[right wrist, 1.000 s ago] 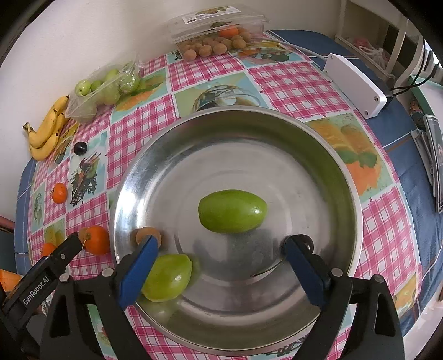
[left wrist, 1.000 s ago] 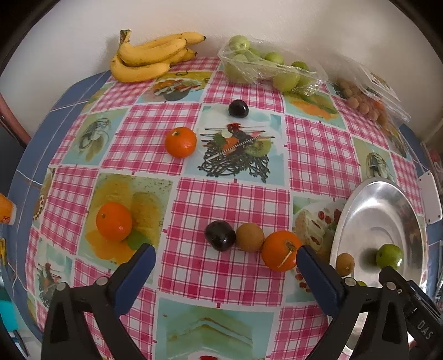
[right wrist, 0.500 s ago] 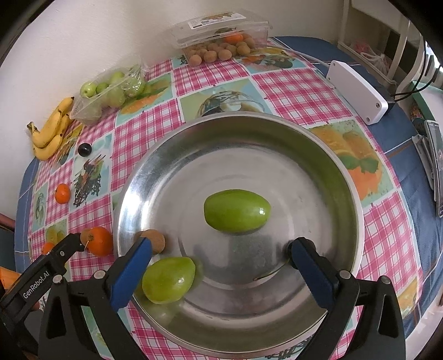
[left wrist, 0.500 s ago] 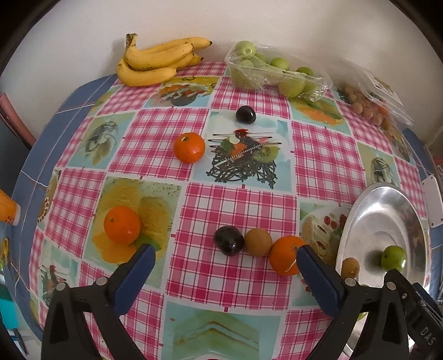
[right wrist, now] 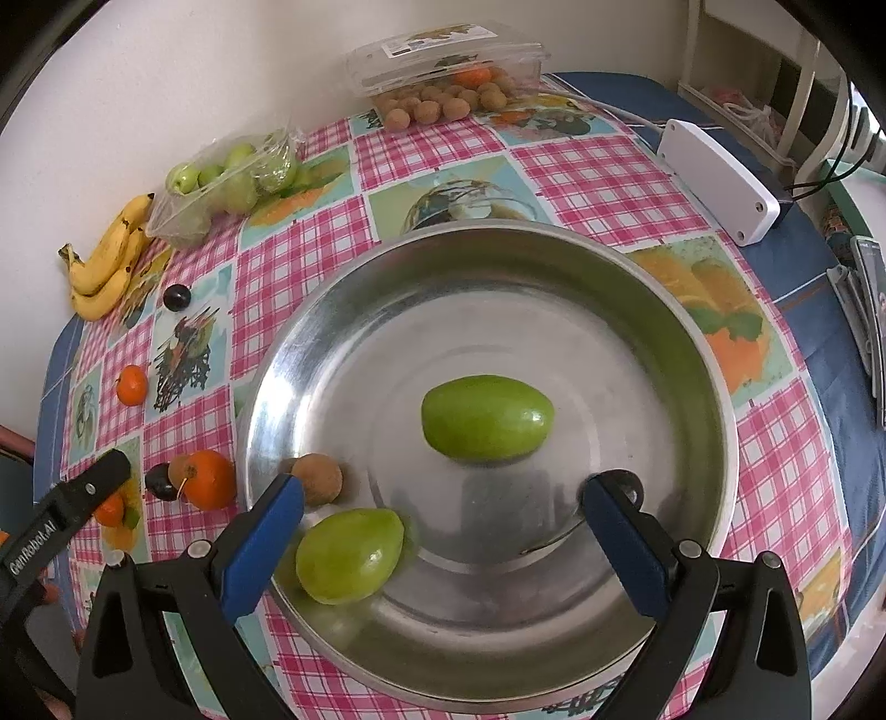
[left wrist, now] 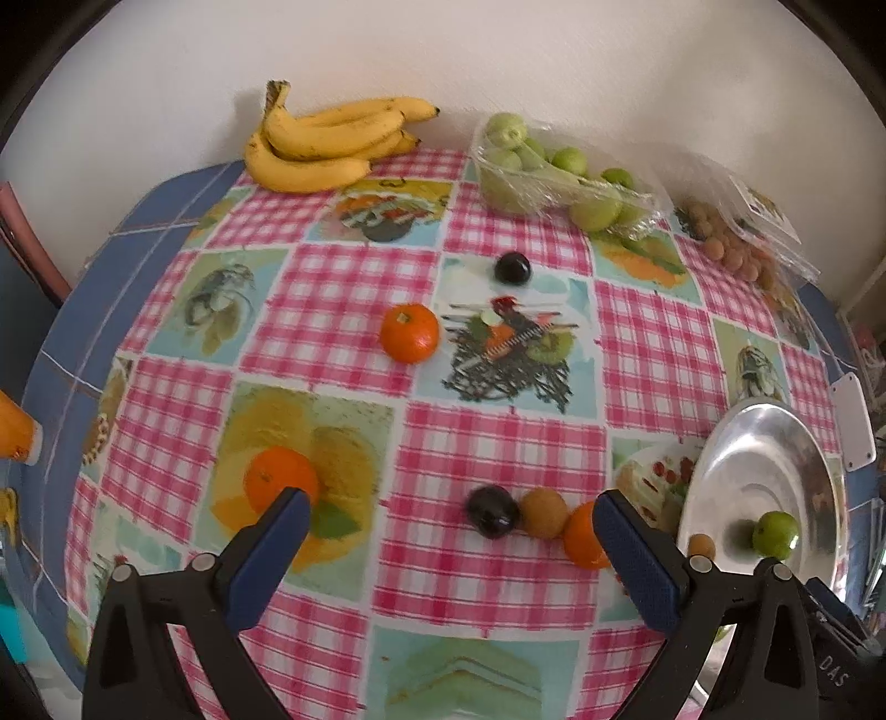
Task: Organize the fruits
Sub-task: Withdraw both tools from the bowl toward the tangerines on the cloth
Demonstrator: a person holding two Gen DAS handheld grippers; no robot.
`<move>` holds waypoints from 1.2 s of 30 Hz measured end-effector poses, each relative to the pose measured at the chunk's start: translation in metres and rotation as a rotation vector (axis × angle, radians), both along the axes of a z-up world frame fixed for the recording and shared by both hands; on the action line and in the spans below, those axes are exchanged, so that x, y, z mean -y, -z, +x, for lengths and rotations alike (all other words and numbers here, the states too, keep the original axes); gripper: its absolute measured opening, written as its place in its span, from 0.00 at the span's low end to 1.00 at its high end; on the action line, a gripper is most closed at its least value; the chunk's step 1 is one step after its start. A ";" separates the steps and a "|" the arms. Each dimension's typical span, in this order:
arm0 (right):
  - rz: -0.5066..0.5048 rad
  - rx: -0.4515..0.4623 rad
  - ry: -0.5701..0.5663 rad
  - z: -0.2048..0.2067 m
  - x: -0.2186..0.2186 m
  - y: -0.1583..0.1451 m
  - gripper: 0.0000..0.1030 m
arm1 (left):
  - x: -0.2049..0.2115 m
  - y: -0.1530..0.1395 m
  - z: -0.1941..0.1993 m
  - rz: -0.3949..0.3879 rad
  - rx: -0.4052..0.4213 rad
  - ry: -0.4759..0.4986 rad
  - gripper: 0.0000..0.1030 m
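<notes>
Plain white wall (left wrist: pixel 498 50) behind table. Table covered with pink-checked cloth (left wrist: pixel 343 299) over blue cloth (right wrist: pixel 830 332). White shelf unit (right wrist: pixel 736 61) at right.

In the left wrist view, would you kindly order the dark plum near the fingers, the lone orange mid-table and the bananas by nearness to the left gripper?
1. Dark plum, just ahead of the left gripper.
2. Lone orange, mid-table.
3. Bananas, at the far wall.

The right gripper (right wrist: pixel 443 520) hangs wide open over a metal bowl (right wrist: pixel 714 387) holding two green fruits (right wrist: pixel 487 418) and a small brown one (right wrist: pixel 317 479), perhaps a kiwi. Nothing sits between its jaws.
</notes>
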State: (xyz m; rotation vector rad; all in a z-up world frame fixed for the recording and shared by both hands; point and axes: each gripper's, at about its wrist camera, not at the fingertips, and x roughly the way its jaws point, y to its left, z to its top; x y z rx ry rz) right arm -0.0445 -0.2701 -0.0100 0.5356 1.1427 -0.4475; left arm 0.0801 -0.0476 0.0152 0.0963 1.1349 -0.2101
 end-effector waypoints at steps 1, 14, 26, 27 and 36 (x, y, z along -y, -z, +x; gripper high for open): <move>-0.001 -0.001 -0.004 0.001 -0.001 0.000 0.98 | -0.004 -0.001 0.002 0.002 0.004 -0.003 1.00; 0.029 0.032 -0.093 0.022 -0.037 -0.007 0.98 | -0.090 -0.016 0.032 -0.055 0.023 -0.191 1.00; 0.067 0.103 -0.261 0.055 -0.099 -0.012 0.98 | -0.114 -0.001 0.039 -0.094 -0.021 -0.250 1.00; 0.063 0.108 -0.272 0.057 -0.102 -0.013 0.98 | -0.113 0.002 0.038 -0.099 -0.029 -0.248 1.00; 0.007 0.069 -0.384 0.077 -0.121 -0.006 0.98 | -0.106 0.019 0.041 -0.099 -0.073 -0.235 1.00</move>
